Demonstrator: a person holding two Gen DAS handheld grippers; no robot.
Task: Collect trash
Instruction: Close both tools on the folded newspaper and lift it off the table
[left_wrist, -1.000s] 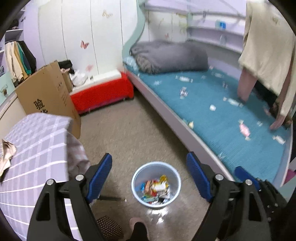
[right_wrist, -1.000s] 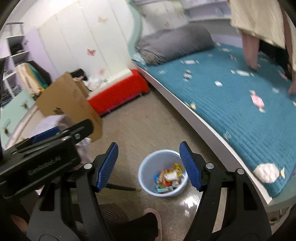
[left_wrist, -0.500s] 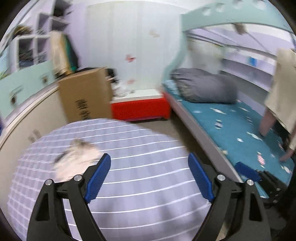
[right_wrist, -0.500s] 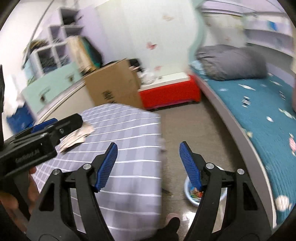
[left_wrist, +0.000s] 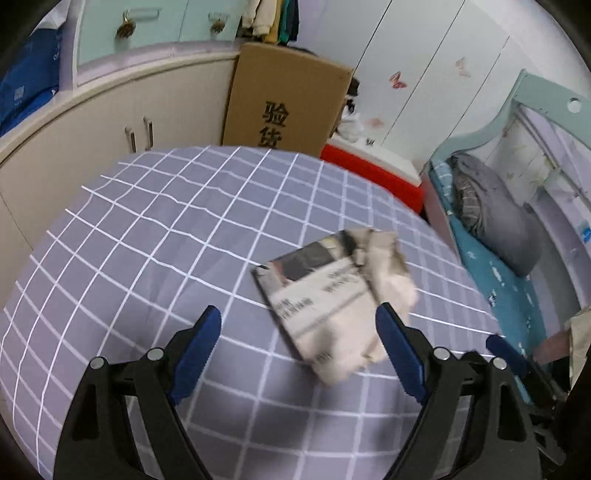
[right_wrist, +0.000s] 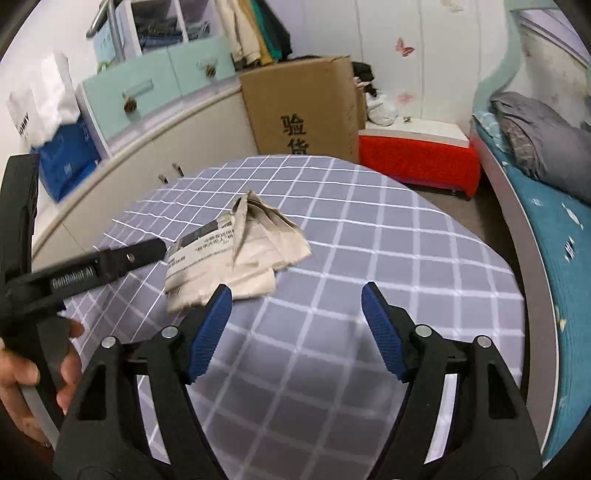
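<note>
A crumpled, folded newspaper (left_wrist: 332, 302) lies on a table covered with a grey checked cloth (left_wrist: 155, 236). My left gripper (left_wrist: 297, 321) hangs open just above it; the paper's near corner sits between the blue pads, close to the right one, and is not pinched. In the right wrist view the newspaper (right_wrist: 240, 254) lies ahead and to the left of my right gripper (right_wrist: 295, 295). That gripper's jaws are opening with only bare cloth (right_wrist: 388, 236) between them. One of the left gripper's fingers (right_wrist: 129, 256) reaches the paper's left edge. No trash bin is in view.
A tall cardboard box (right_wrist: 306, 107) stands behind the table, with a red bench (right_wrist: 417, 158) to its right. A bed with a teal cover (right_wrist: 546, 236) and a grey bundle runs along the right. Cream cabinets (left_wrist: 92, 122) curve round the left. A hand (right_wrist: 22, 369) holds the left gripper.
Both views have swung away from the floor bin and the bed onto the checked table. The newspaper has come from the far left edge to right in front of both grippers.
</note>
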